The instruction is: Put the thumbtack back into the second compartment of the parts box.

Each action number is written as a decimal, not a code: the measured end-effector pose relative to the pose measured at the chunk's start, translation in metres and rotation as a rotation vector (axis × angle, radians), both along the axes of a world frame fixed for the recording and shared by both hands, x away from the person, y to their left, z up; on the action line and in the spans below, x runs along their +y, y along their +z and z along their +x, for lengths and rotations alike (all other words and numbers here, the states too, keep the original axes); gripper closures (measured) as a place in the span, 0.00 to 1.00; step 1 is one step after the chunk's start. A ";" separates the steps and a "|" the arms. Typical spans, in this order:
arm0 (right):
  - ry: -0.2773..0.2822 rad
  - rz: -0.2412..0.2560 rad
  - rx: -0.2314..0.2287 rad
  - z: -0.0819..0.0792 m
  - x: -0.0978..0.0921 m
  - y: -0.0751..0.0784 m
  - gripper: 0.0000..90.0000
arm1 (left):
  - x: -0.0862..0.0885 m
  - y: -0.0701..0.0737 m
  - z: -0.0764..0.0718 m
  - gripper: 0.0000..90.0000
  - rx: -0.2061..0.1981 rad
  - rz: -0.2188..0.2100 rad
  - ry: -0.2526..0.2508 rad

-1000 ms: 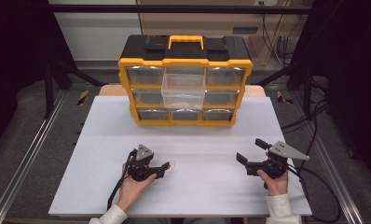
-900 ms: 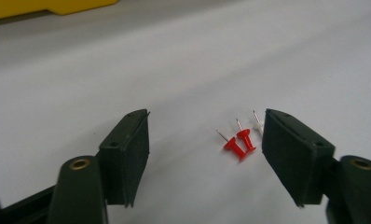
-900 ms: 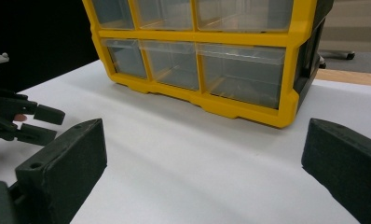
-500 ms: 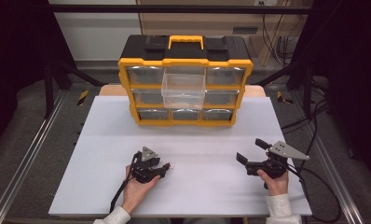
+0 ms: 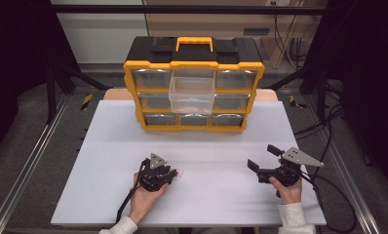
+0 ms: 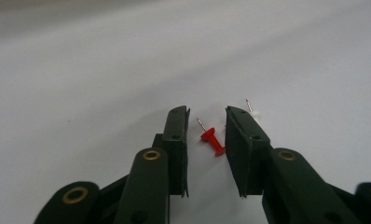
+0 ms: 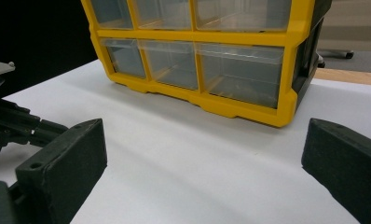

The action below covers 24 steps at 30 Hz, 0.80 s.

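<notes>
A red push pin (image 6: 212,141) lies on the white table between the jaws of my left gripper (image 6: 206,116), which stand a little apart around it without touching it. Beside the right jaw lies a white push pin (image 6: 255,112). From above, the left gripper (image 5: 172,173) is low at the table's front left with the pins (image 5: 181,172) just off its tips. My right gripper (image 5: 263,157) is wide open at the front right, holding nothing. The yellow and black drawer organizer (image 5: 194,83) stands at the back, with its middle clear drawer (image 5: 191,95) pulled out.
The organizer's bottom row of clear drawers (image 7: 207,65) faces the right gripper across bare white table (image 7: 183,154). The left gripper's body (image 7: 11,123) shows at the left edge of the right gripper view. Cables trail off the table's right side (image 5: 328,146).
My left gripper has shifted slightly right and down toward the push pins, and its jaws now straddle the red one. The right gripper has stayed put.
</notes>
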State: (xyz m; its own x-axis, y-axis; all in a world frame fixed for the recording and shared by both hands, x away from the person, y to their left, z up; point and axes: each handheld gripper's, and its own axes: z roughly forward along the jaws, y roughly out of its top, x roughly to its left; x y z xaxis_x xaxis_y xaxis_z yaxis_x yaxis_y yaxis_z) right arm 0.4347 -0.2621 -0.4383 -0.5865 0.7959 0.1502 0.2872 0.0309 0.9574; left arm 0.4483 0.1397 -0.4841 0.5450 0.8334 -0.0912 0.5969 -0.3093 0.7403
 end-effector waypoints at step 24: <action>0.001 0.000 0.002 0.000 0.000 0.000 0.01 | 0.002 0.000 0.003 0.89 -0.006 0.020 -0.035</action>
